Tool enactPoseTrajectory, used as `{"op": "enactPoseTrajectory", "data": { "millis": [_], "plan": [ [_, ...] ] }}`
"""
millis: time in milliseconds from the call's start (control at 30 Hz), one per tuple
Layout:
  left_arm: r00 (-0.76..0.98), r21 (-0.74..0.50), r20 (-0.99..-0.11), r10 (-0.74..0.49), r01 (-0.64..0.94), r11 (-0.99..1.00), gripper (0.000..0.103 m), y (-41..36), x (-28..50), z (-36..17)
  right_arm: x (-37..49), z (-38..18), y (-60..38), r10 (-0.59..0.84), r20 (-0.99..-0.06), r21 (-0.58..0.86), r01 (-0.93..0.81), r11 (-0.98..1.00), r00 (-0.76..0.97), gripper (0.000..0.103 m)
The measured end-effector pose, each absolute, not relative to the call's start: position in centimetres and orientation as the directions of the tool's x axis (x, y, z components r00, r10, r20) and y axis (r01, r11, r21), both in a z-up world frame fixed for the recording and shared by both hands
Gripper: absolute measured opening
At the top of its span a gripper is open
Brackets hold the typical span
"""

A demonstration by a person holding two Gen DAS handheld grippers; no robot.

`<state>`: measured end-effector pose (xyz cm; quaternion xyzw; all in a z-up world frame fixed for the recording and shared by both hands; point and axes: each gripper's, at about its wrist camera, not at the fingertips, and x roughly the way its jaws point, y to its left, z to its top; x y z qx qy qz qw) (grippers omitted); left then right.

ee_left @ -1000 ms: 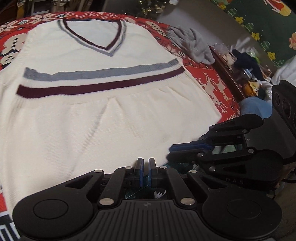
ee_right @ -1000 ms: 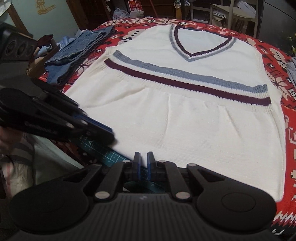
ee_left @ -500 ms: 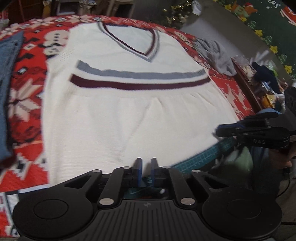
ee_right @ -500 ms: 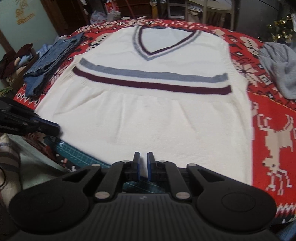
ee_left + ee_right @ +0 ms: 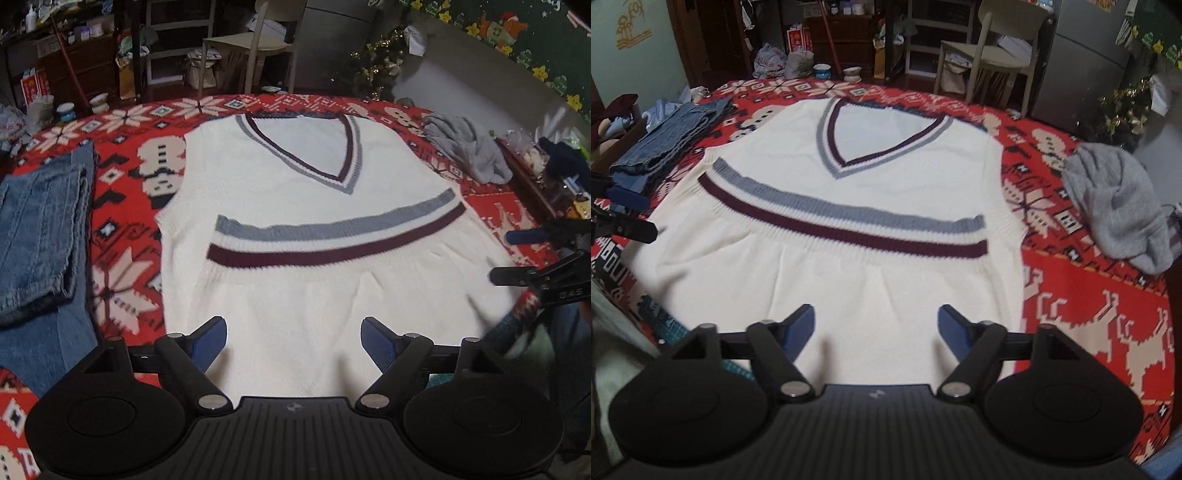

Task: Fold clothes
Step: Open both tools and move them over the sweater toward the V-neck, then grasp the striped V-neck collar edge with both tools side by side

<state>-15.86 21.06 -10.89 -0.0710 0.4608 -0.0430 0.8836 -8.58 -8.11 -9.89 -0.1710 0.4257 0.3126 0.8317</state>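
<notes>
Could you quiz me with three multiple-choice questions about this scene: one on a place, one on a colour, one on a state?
1. Where do the folded blue denim jeans lie relative to the cream knitted V-neck vest?
A) to its left B) on it C) to its right

2. What colour is the vest's lower chest stripe?
A) green B) maroon C) yellow

3. How does the left tool stand?
A) open B) shut on the vest C) shut on nothing

Answers:
1. A, the jeans lie left of the vest.
2. B, maroon runs below grey.
3. A, the left tool has its blue fingers wide apart.
</notes>
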Motion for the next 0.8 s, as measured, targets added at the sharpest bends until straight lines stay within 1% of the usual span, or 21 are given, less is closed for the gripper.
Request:
{"op": "enactPoseTrajectory", "data": {
  "millis": [33, 67, 133, 167, 233, 367, 400, 467, 533, 633, 700, 733, 800],
  "plan": [
    [0.59, -0.15, -0.798, -0.122, 0.002, 0.989, 0.079, 21.3, -15.6, -10.9, -8.4, -9.8, -8.2, 0.377, -0.805, -0.033, -0.67, 0.742, 0.458, 0.094],
    [0.608, -0.135, -0.787, -0.103, -0.006, 0.991, 0.079, 21.6, -15.3, -11.0, -8.0, -9.7, -8.3, 0.377, -0.796, -0.046, -0.668, 0.742, 0.474, 0.102],
    [0.648, -0.143, -0.755, -0.095, -0.022, 0.989, 0.081, 22.4, -14.9, -10.9, -7.2, -9.6, -8.6, 0.373, -0.78, -0.061, -0.654, 0.754, 0.502, 0.102],
    [0.662, -0.16, -0.742, -0.106, -0.021, 0.987, 0.086, 22.9, -14.7, -10.8, -6.5, -9.7, -8.8, 0.37, -0.778, -0.05, -0.637, 0.769, 0.508, 0.102],
    [0.675, -0.166, -0.728, -0.12, -0.003, 0.986, 0.09, 23.6, -14.0, -10.6, -5.0, -9.9, -9.3, 0.37, -0.78, -0.018, -0.609, 0.793, 0.504, 0.102],
    [0.679, -0.114, -0.729, -0.087, 0.006, 0.993, 0.09, 24.5, -11.9, -10.5, -2.4, -10.4, -10.0, 0.422, -0.774, 0.025, -0.644, 0.765, 0.472, 0.102],
    [0.675, -0.104, -0.734, -0.079, 0.004, 0.995, 0.09, 24.8, -11.3, -10.6, -1.8, -10.5, -10.0, 0.423, -0.771, 0.018, -0.648, 0.761, 0.475, 0.102],
    [0.664, -0.123, -0.739, -0.113, 0.033, 0.992, 0.09, 25.5, -9.9, -10.6, -0.7, -10.6, -10.0, 0.428, -0.756, -0.006, -0.659, 0.752, 0.495, 0.102],
    [0.672, -0.094, -0.735, -0.096, 0.039, 0.995, 0.09, 25.9, -8.5, -10.4, 0.4, -10.5, -9.8, 0.428, -0.742, -0.038, -0.67, 0.742, 0.516, 0.102],
    [0.671, -0.095, -0.734, -0.102, 0.048, 0.994, 0.089, 26.5, -5.9, -10.6, 2.3, -10.2, -9.0, 0.42, -0.727, -0.082, -0.676, 0.732, 0.543, 0.102],
    [0.671, -0.095, -0.734, -0.107, 0.054, 0.994, 0.089, 27.0, -4.1, -10.7, 4.2, -10.0, -8.5, 0.427, -0.732, -0.064, -0.678, 0.733, 0.531, 0.102],
    [0.671, -0.096, -0.733, -0.109, 0.057, 0.994, 0.088, 27.2, -3.2, -10.8, 5.2, -10.0, -8.3, 0.444, -0.728, -0.043, -0.682, 0.73, 0.522, 0.102],
    [0.671, -0.096, -0.733, -0.113, 0.063, 0.993, 0.083, 27.7, -1.4, -10.9, 6.8, -10.1, -7.8, 0.481, -0.717, -0.012, -0.699, 0.715, 0.505, 0.102]
  ]
}}
